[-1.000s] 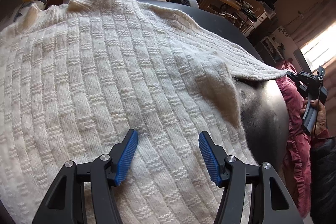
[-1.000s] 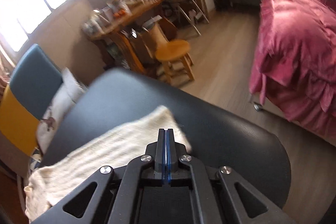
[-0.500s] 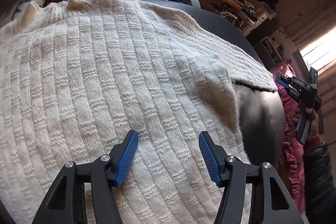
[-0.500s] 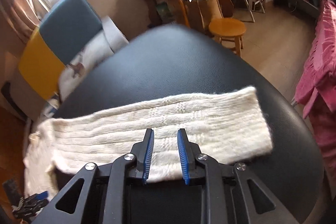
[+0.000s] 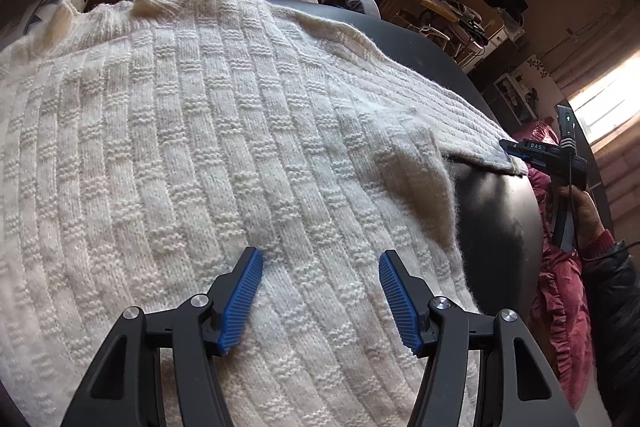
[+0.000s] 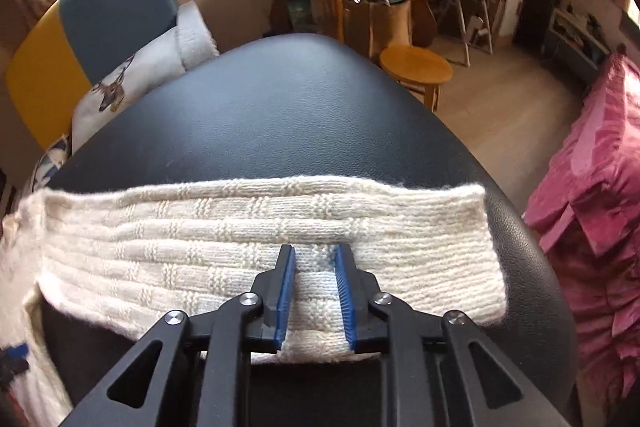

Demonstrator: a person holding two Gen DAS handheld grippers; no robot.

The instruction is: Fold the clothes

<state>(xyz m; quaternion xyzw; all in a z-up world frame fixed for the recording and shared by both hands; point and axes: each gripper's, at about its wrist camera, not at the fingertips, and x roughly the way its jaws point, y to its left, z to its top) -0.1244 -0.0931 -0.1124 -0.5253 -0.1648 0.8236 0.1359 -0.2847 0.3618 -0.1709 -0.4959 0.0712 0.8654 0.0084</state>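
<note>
Sweater [image 5: 208, 147] flat | sleeve [image 6: 260, 243] lies crosswise, cuff rightward | right gripper [image 6: 315, 291] apparently parted

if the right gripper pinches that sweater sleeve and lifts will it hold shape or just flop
Probably flop: the cream knit sleeve lies limp and flat on the black padded surface. Its fuzzy, ribbed texture should grip the right hand-held gripper pads well. The thick knit may drag the sweater body along.

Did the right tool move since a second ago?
Yes. The right tool swung left from the pink bed and now sits open over the sweater sleeve.
</note>
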